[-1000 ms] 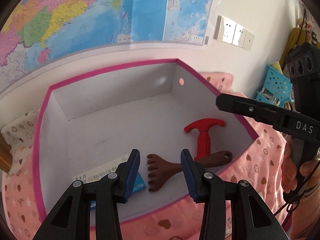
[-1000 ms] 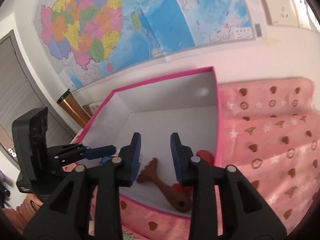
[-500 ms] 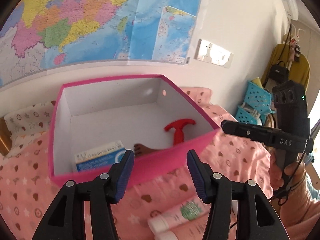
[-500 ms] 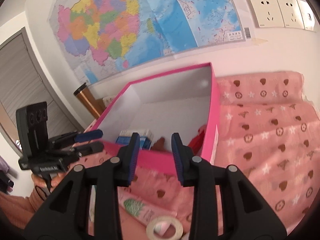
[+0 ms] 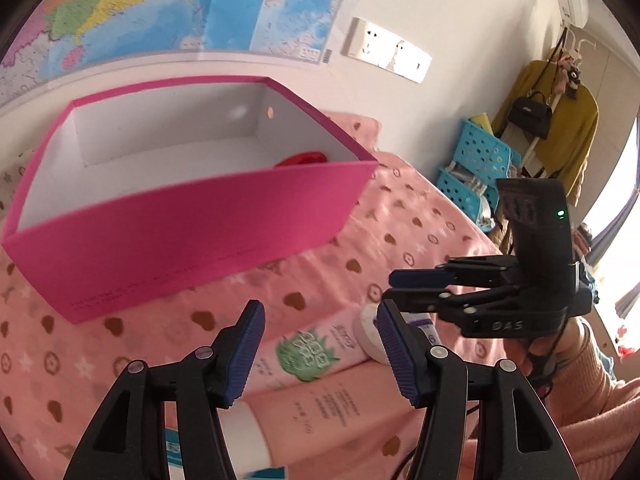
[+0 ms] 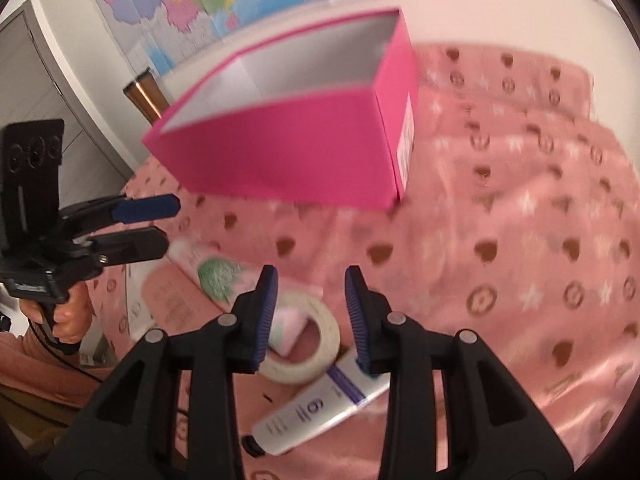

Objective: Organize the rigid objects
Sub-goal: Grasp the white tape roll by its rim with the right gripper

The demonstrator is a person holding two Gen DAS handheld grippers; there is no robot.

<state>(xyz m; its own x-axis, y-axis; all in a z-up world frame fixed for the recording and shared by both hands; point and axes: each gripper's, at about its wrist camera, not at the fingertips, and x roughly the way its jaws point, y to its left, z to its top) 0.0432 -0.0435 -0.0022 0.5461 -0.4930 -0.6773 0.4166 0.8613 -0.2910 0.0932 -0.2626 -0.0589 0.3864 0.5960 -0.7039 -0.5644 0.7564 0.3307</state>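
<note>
Left gripper (image 5: 318, 346) released, empty; pink tube (image 5: 308, 354) lies between and below its tips. Right gripper (image 6: 310, 314) released, empty, above tape roll (image 6: 304, 340) and white tube (image 6: 316, 412). Pink box (image 6: 304, 148) ahead.

Risk: crowded items, so closing could nudge a neighbour.

Box contents mostly hidden; frames blurred.

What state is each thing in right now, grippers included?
Left gripper: open, empty.
Right gripper: open, empty.
Pink box: open-topped, red tool inside.
Green-print tube: lying on the blanket.
Tape roll: lying flat.
White tube: lying down, capped.
</note>
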